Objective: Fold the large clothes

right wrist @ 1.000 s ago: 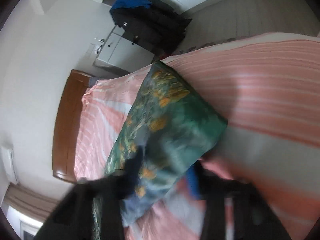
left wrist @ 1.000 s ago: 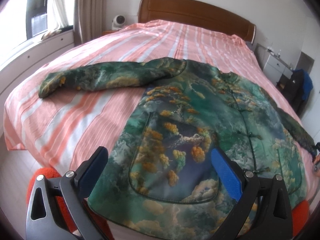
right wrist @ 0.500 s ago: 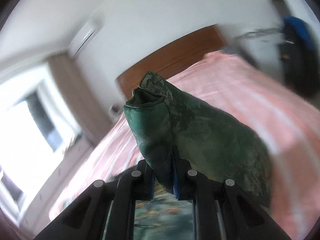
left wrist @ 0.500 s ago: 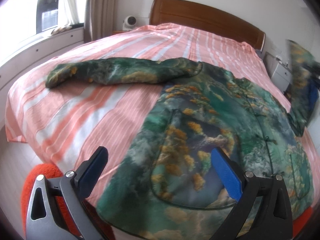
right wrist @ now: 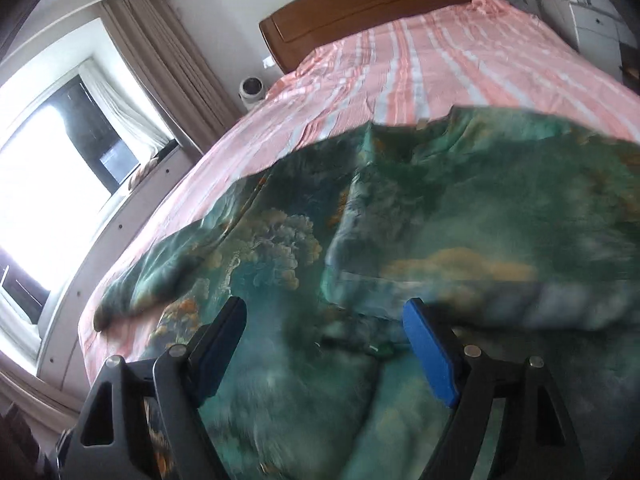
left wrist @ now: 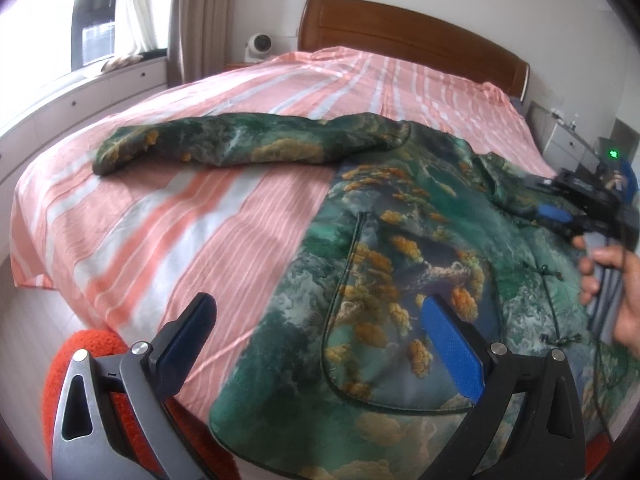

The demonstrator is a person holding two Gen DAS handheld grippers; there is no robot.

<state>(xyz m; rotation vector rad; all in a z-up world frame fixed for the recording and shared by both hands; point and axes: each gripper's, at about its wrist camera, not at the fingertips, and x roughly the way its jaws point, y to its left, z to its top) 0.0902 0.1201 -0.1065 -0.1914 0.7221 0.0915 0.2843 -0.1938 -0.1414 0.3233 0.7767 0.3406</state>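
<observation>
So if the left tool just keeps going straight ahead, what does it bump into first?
Probably the green jacket. The left tool is open and points at its front panel lying on the striped bed. How far off it is, I can't tell.

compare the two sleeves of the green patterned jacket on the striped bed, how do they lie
The left sleeve stretches straight out across the pink striped bedsheet, flat and away from the body. The right sleeve lies folded over the jacket's front. Both share the same green-and-orange print.
</observation>
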